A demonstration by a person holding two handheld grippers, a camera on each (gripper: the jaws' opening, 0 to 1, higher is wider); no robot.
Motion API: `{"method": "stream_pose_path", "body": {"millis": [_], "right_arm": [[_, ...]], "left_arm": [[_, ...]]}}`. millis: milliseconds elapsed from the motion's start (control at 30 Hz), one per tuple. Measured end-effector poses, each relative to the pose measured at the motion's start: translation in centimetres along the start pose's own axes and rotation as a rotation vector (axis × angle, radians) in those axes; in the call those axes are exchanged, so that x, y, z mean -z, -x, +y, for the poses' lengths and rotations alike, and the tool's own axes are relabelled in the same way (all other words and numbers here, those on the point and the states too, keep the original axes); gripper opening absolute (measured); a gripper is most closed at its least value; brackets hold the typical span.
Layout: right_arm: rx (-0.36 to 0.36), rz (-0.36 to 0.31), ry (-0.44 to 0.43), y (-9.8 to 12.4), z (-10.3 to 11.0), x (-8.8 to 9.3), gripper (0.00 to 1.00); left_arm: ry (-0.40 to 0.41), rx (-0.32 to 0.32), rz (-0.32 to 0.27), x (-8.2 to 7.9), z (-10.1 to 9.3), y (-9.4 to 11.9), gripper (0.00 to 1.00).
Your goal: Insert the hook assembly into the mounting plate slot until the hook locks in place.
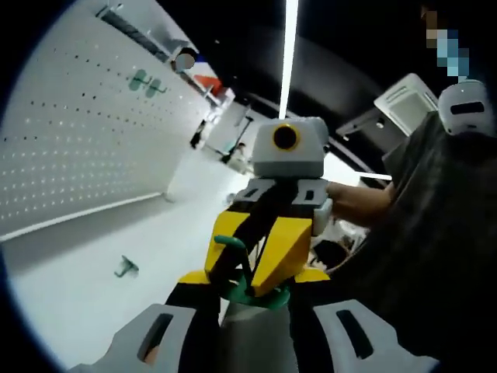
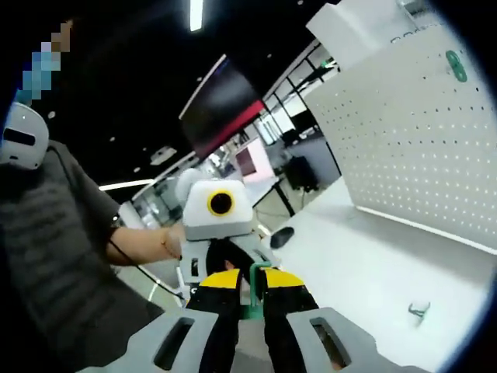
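A green hook assembly (image 1: 255,296) hangs in the air between both grippers, its curved stem rising at the left. My left gripper (image 1: 252,284) has its yellow-tipped jaws set against the green base on both sides. The right gripper (image 1: 261,247) comes in head-on, yellow and black, its tips down on the same green piece. In the right gripper view my right gripper (image 2: 254,284) is shut, with the green piece (image 2: 252,299) pinched in the narrow gap. The left gripper (image 2: 224,252) faces it closely. The contact points are partly hidden.
A white pegboard (image 1: 70,132) (image 2: 411,140) stands at the back of the white table (image 1: 93,311) (image 2: 365,272), with green hooks (image 1: 147,82) (image 2: 456,66) mounted on it. A small loose hook (image 1: 126,268) (image 2: 419,309) lies on the table. A person's forearm (image 1: 357,202) and dark shirt are close behind.
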State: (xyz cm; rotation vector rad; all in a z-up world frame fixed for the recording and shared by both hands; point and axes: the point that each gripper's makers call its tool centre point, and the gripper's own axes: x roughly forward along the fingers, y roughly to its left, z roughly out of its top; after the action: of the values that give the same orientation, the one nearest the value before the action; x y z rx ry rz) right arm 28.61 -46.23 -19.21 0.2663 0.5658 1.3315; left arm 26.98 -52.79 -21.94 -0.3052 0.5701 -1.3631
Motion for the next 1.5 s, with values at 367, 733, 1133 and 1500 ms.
{"method": "stream_pose_path", "body": {"millis": [367,733,1133,1500], "right_arm": [[0.085,0.054,0.022,0.7,-1.2,0.2,0.11],[0.206,0.147,0.053,2.5,-2.9,0.6,0.13],[0.274,0.309,0.164,3.6,-2.4,2.1,0.13],[0.329,0.381,0.046,2.1,-3.8,3.7,0.12]], "left_arm": [[0.012,-0.089,0.046,1.4,2.1,0.2,0.34],[0.025,-0.221,0.062,2.9,5.1,1.2,0.34],[-0.06,-0.337,0.159,4.1,6.8,1.7,0.34],[-0.107,-0.358,0.2,4.5,6.6,0.2,0.34]]}}
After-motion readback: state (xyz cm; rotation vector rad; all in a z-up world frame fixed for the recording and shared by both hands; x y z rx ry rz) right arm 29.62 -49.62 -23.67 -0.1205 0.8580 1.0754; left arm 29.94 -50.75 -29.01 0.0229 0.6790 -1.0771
